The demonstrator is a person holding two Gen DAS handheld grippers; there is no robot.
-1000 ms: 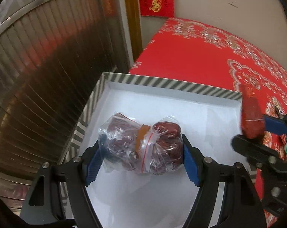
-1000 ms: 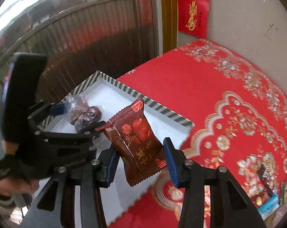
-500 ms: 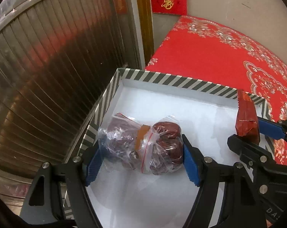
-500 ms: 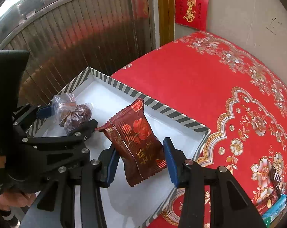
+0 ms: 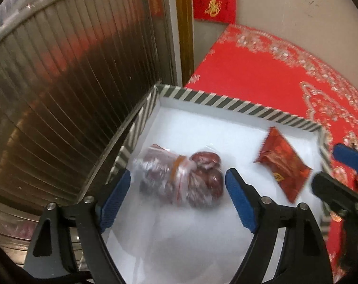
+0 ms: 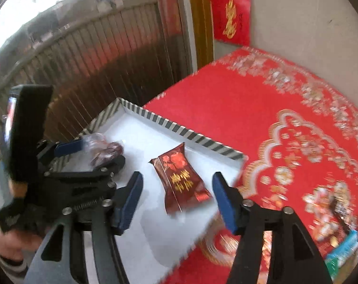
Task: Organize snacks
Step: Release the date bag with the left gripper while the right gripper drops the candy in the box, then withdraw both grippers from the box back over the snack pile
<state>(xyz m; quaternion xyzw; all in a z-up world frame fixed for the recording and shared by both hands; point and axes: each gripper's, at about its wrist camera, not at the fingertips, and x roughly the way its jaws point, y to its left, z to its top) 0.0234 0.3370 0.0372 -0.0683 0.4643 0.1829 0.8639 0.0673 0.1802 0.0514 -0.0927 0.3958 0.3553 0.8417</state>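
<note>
left fingers point(image 5: 177, 197): I've just been opening them, date bag point(image 5: 181, 176) loose between
right fingers point(image 6: 177, 197): just opening, red packet point(image 6: 181, 183) released
box point(image 5: 226, 100): both snacks inside

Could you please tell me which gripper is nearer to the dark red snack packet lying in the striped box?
Right. The right gripper straddles the packet, jaws just opened clear of it; the left gripper sits further off, around the clear bag.
</note>
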